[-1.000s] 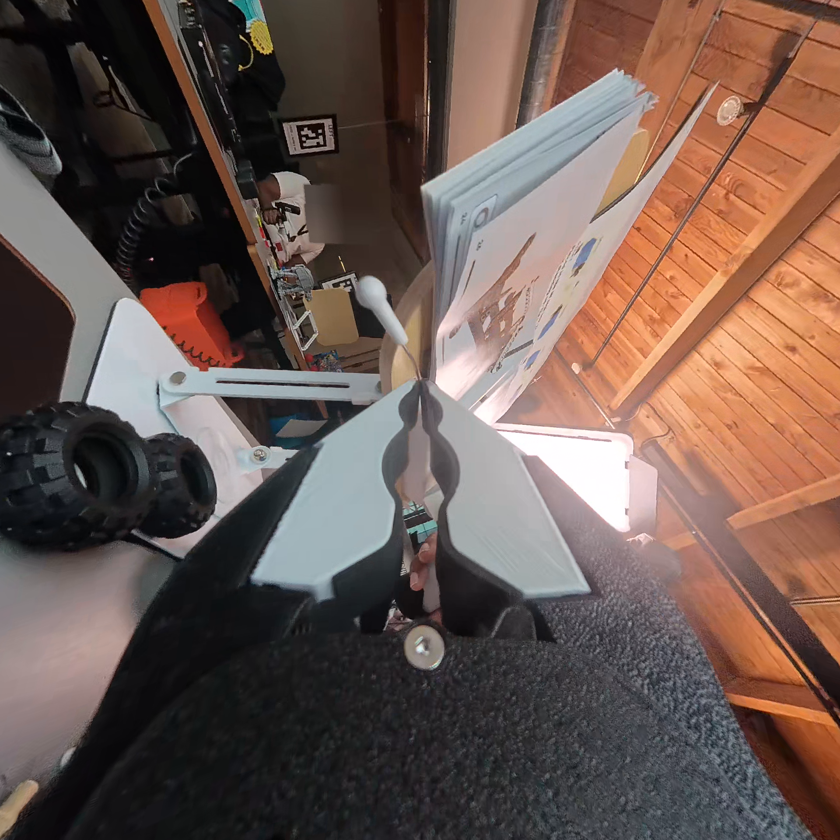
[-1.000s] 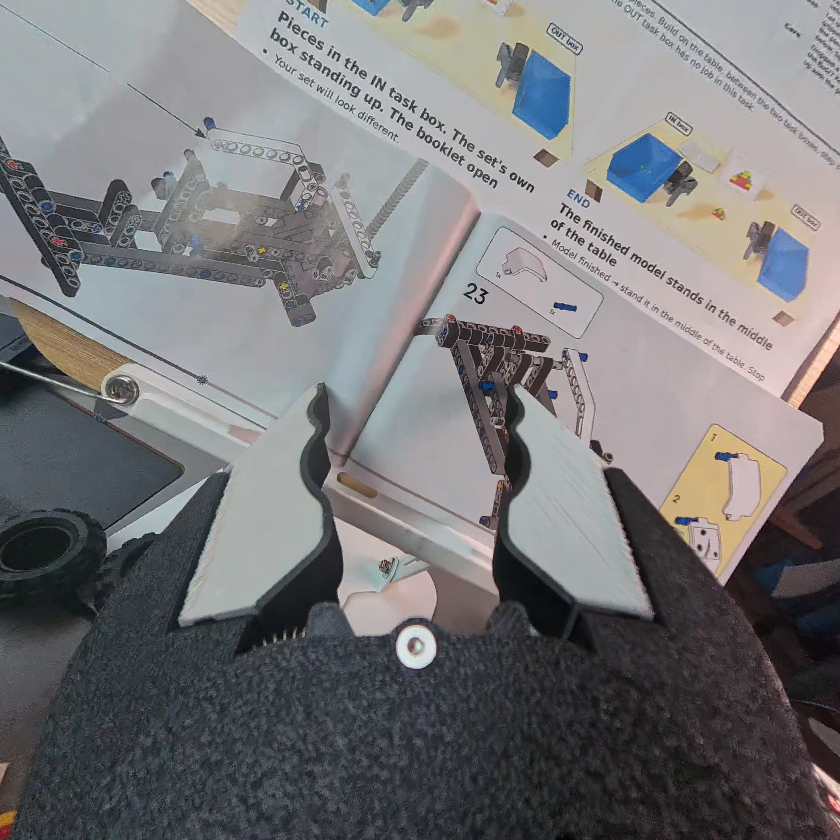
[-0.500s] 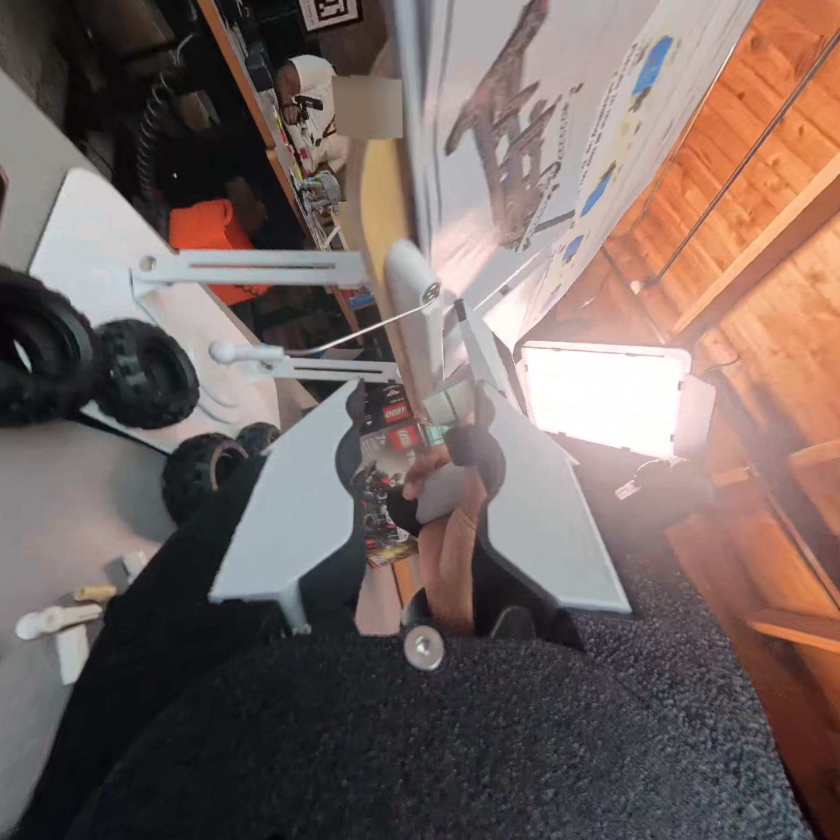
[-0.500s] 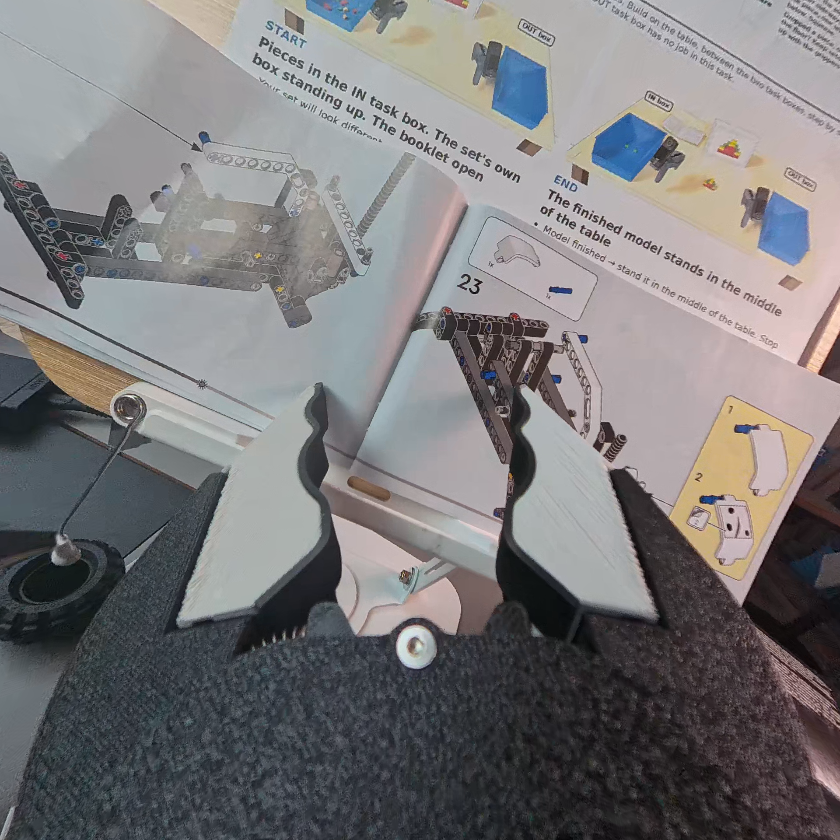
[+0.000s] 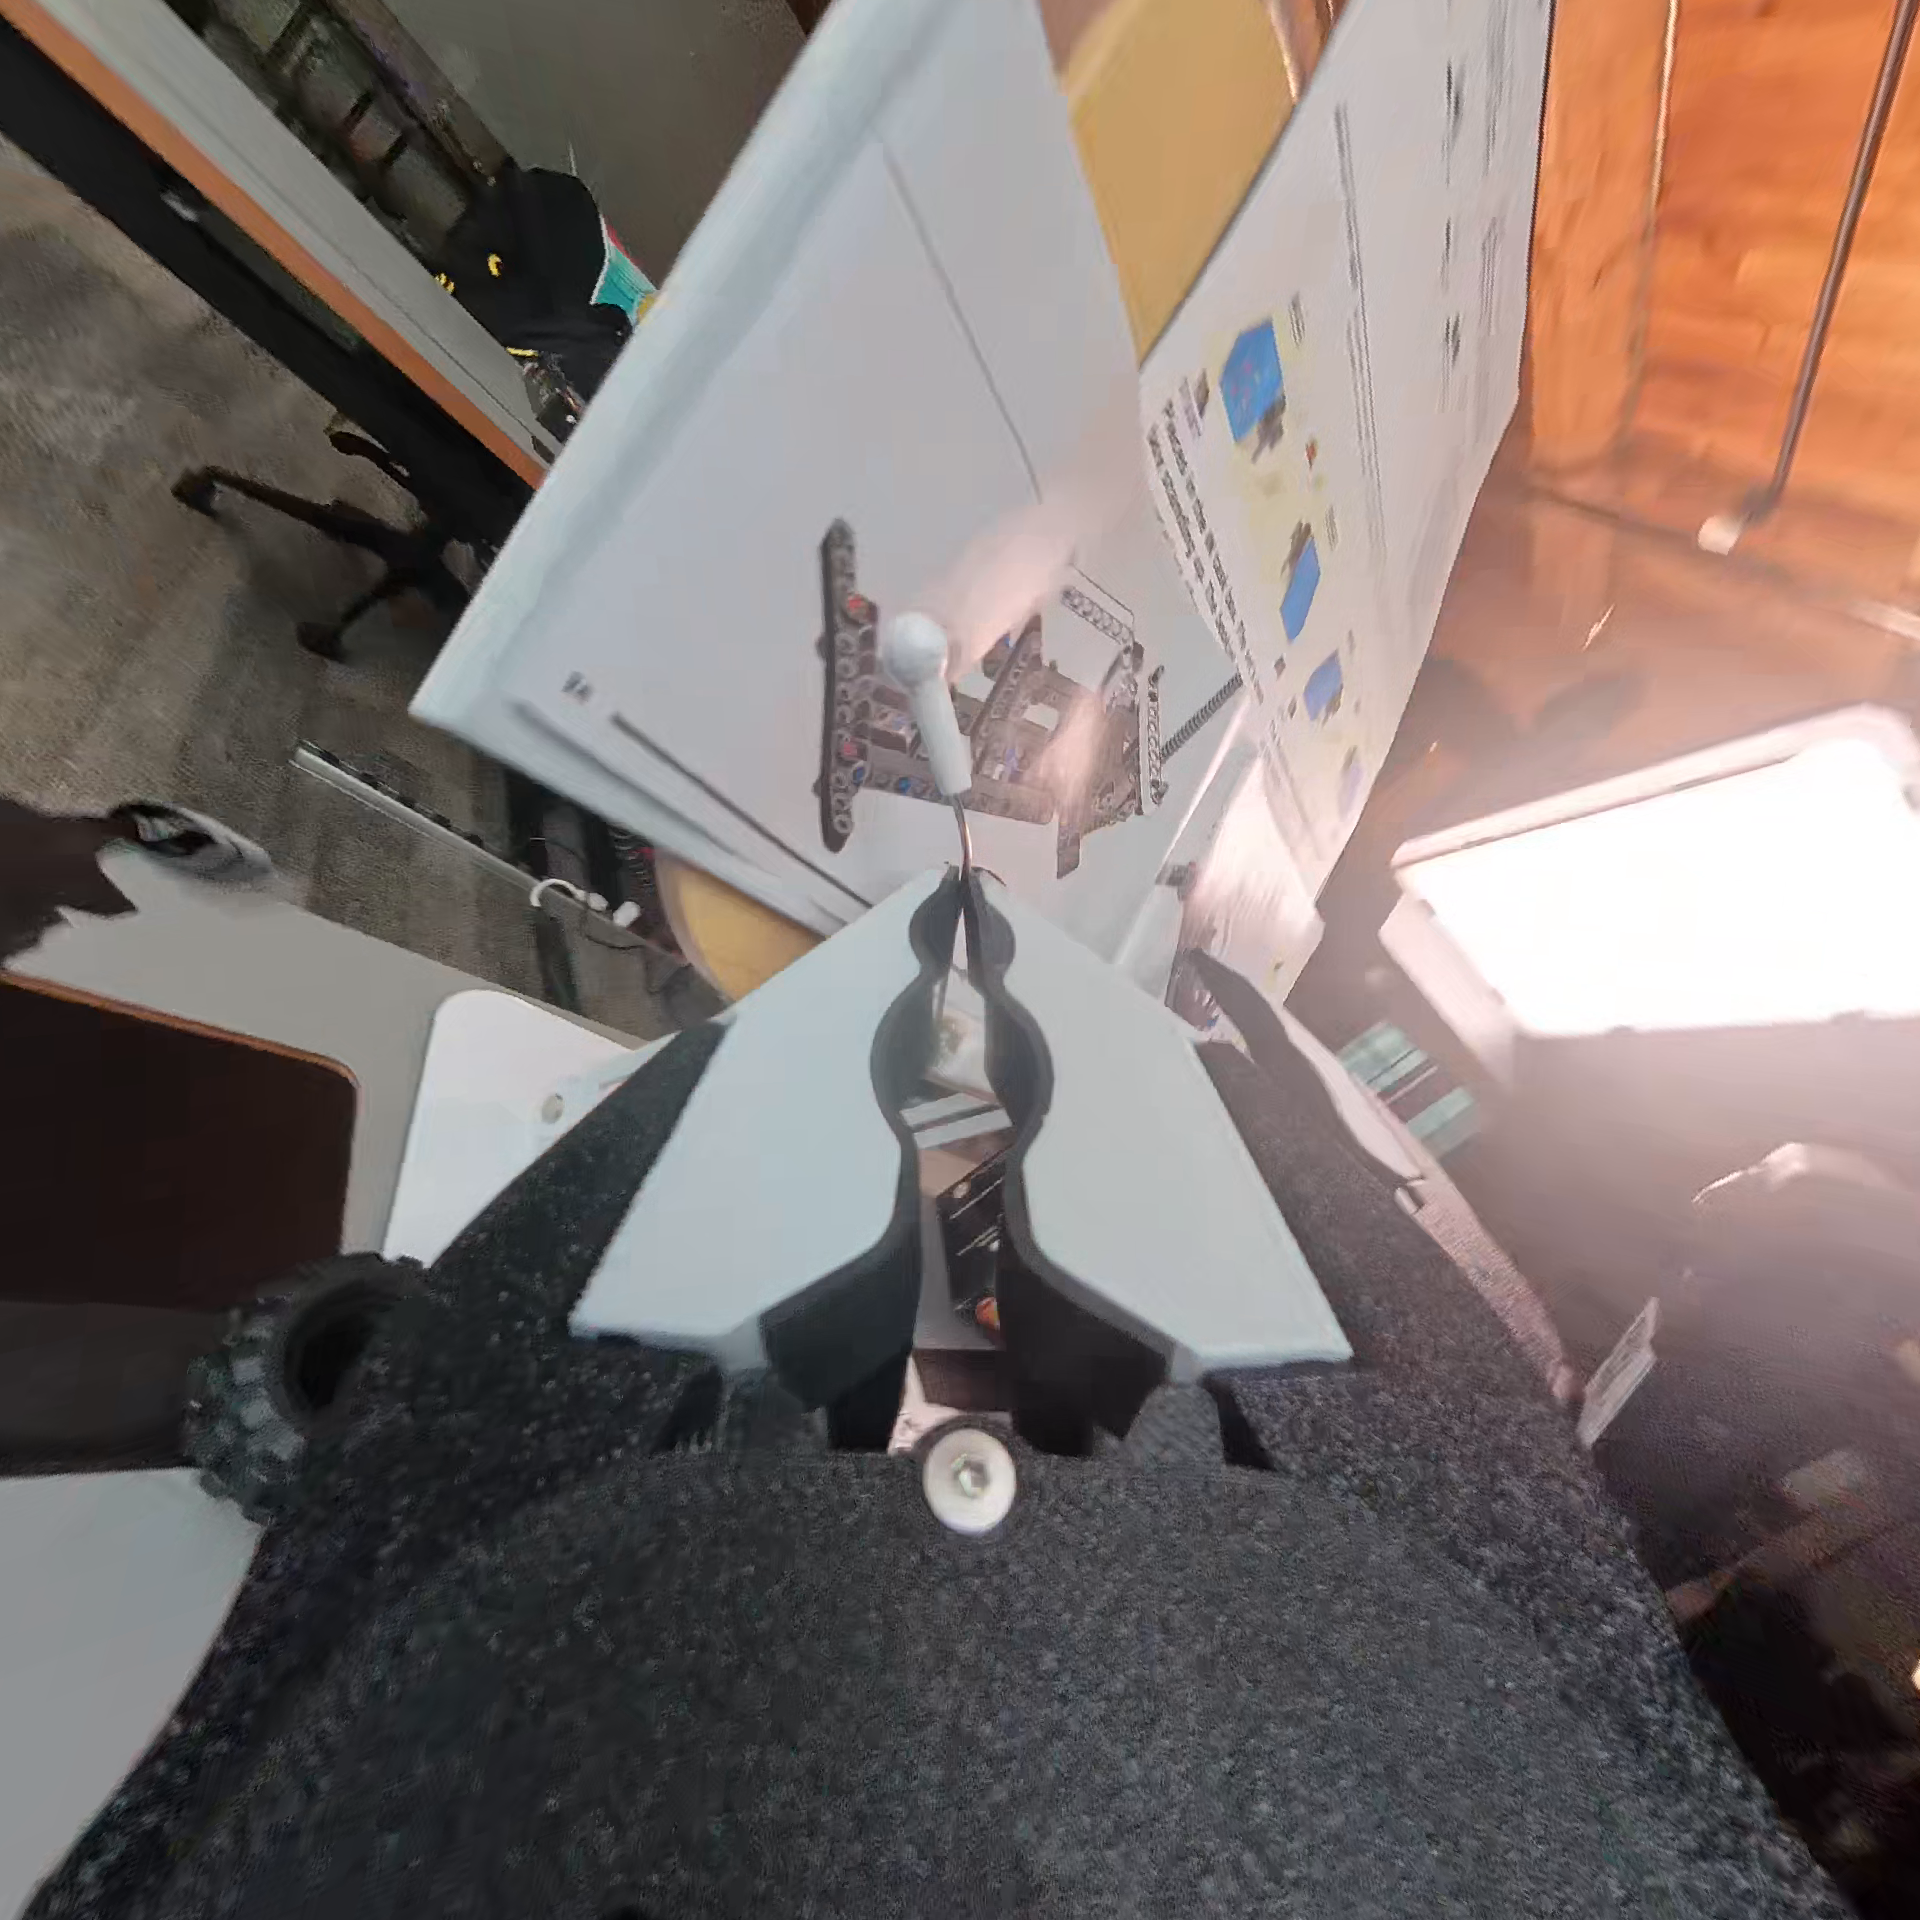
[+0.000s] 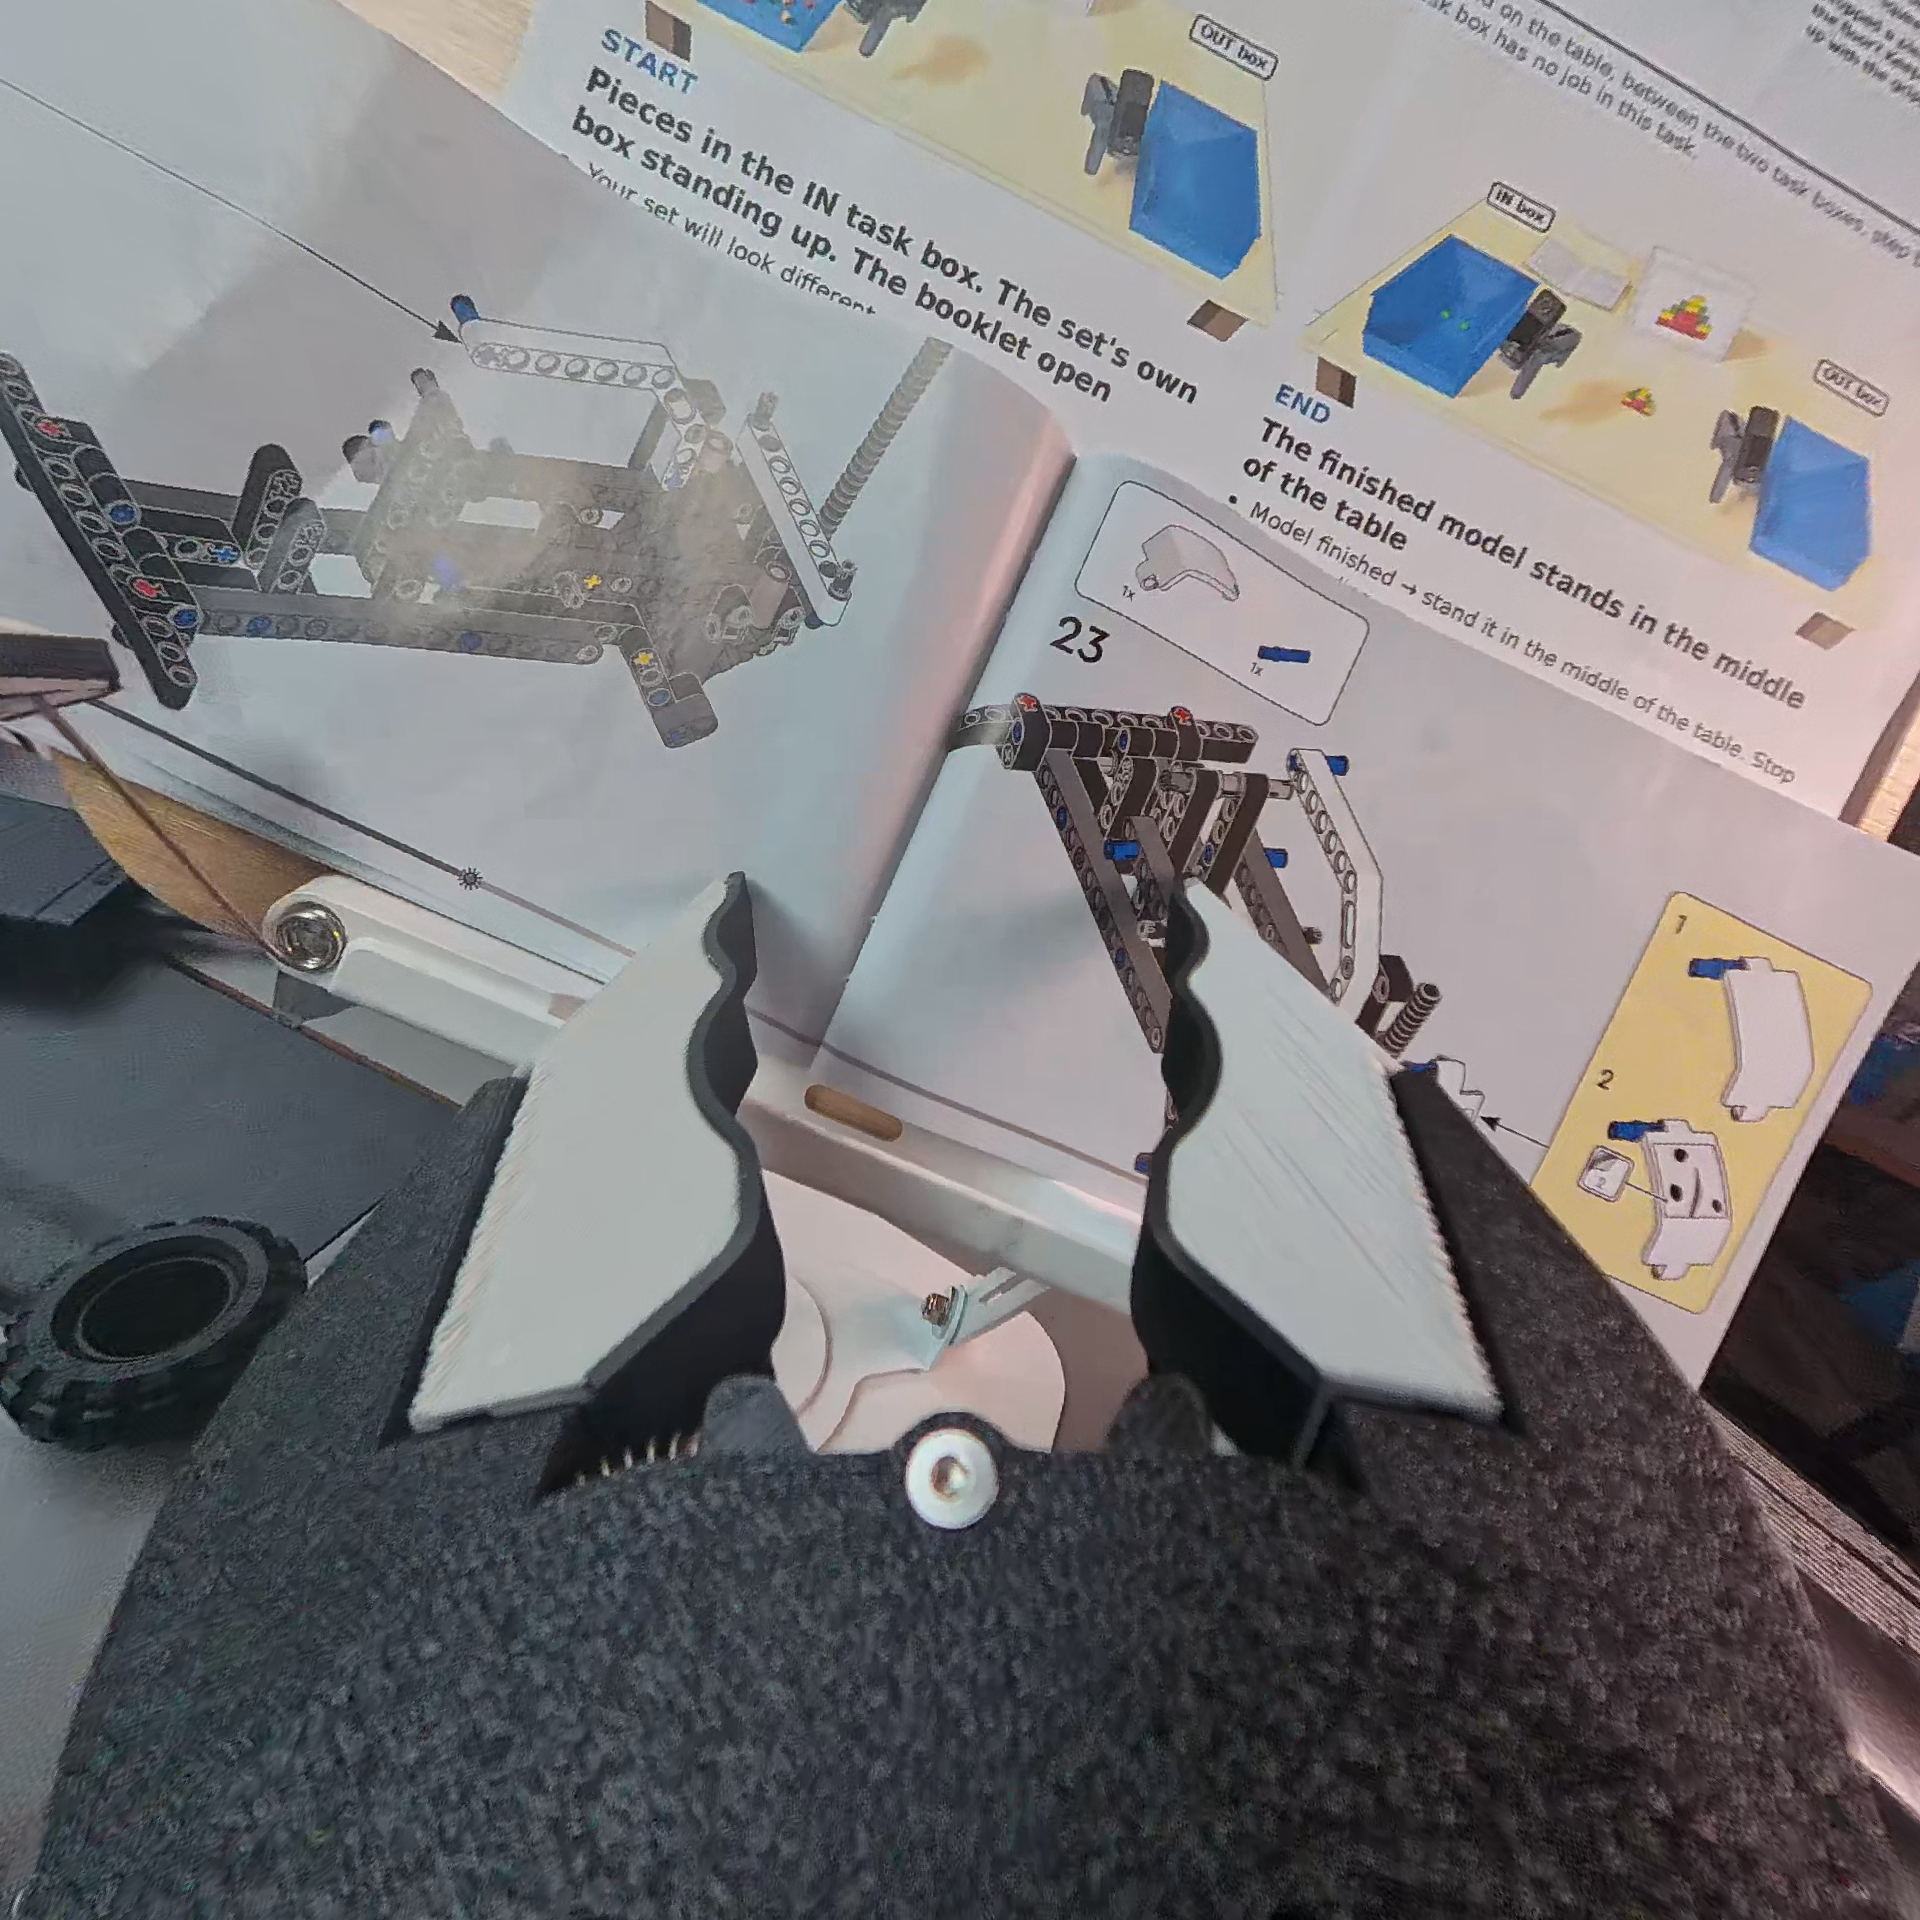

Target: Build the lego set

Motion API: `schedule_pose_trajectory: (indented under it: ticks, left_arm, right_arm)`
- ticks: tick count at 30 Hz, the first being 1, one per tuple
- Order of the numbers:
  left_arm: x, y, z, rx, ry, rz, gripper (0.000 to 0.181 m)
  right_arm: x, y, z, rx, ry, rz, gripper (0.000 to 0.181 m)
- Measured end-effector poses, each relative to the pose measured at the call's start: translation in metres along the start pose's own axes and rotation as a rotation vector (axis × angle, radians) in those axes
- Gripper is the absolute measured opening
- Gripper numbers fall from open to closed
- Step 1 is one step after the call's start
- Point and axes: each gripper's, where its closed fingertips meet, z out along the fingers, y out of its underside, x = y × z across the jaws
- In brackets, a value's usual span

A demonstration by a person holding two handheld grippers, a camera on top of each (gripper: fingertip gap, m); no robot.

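Observation:
The open instruction booklet [image 6: 540,582] stands on a white book stand [image 6: 966,1164]; it also shows in the left wrist view [image 5: 790,540]. My left gripper [image 5: 961,883] is shut on the thin wire of the stand's page-holder arm, whose white tip [image 5: 920,675] points up in front of the left page. In the right wrist view that wire [image 6: 156,821] runs up-left from its pivot screw [image 6: 303,935]. My right gripper [image 6: 956,914] is open and empty, just in front of the bottom of the booklet's spine.
A printed sheet [image 6: 1455,260] with blue-box pictures stands behind the booklet. A black tyre [image 6: 145,1320] lies on the table at the left, also low left in the left wrist view [image 5: 301,1351]. A bright lamp panel [image 5: 1662,894] glares at the right.
Half a second ago my left gripper was open and the wire arm hung down toward the tyre. Now it is shut on the wire again, held up against the left page. The right gripper barely moved.

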Motion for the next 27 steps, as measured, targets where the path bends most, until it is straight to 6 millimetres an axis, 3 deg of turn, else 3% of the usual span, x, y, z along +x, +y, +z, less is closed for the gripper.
schedule_pose_trajectory:
  ticks: [5, 10, 13, 16, 19, 22, 27]
  left_arm:
    - [0.026, 0.015, 0.026, -0.260, -0.029, 0.660, 0.000]
    - [0.032, 0.065, 0.039, -0.617, 0.044, 1.250, 0.003]
    - [0.029, 0.064, 0.042, -0.647, 0.012, 1.297, 0.003]
    - [0.030, 0.065, 0.040, -0.653, 0.013, 1.223, 0.011]
    - [0.053, 0.065, 0.030, -0.575, 0.092, 1.162, 0.023]
    - [0.066, 0.069, 0.029, -0.545, 0.111, 1.187, 0.019]
    - [0.074, 0.093, 0.046, -0.573, 0.107, 1.229, 0.014]
  right_arm:
    - [-0.001, -0.001, -0.001, 0.011, -0.006, -0.006, 0.077]
    - [-0.002, -0.001, -0.002, 0.013, -0.013, -0.014, 0.076]
    - [-0.001, -0.002, -0.002, 0.016, -0.024, -0.015, 0.078]
    - [-0.003, 0.003, -0.008, 0.002, -0.074, -0.015, 0.094]
    - [0.019, 0.000, -0.032, 0.070, -0.072, 0.035, 0.088]
    - [0.042, 0.019, -0.047, 0.002, -0.108, 0.127, 0.085]
    - [0.070, 0.063, -0.055, -0.170, -0.167, 0.068, 0.065]
